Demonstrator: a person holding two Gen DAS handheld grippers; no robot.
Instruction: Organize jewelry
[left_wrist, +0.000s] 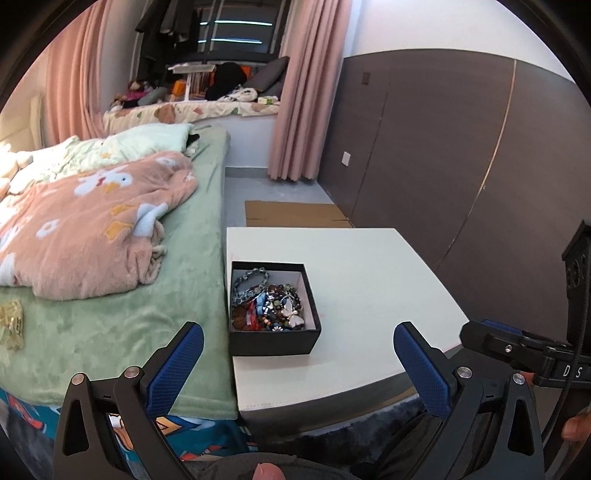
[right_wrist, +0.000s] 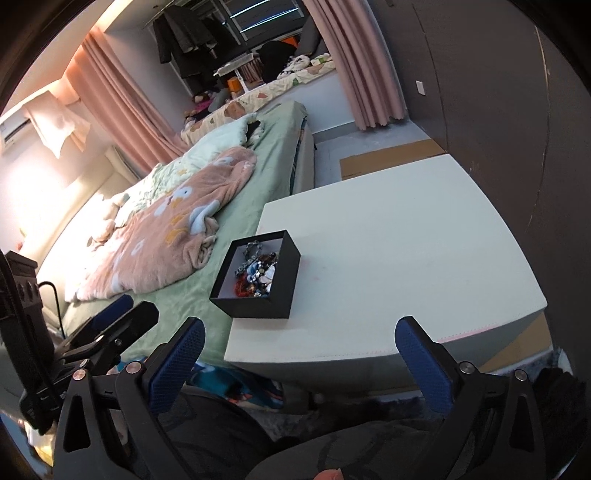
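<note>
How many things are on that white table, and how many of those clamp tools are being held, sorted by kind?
Black jewelry box: 1
Tangled heap of jewelry inside it: 1; pieces too tangled to count
Hand-held grippers, both open: 2, left hand-held gripper and right hand-held gripper
Total: 4, resting on or hovering near the white table.

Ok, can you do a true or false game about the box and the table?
1. The black box sits on the white table. True.
2. The box has a lid on. False: it is open, with the jewelry showing.
3. The box sits near the table's edge beside the bed. True.
4. The left tool is holding a necklace. False: it is open and empty.
5. The box is empty. False: it holds a jewelry pile.
</note>
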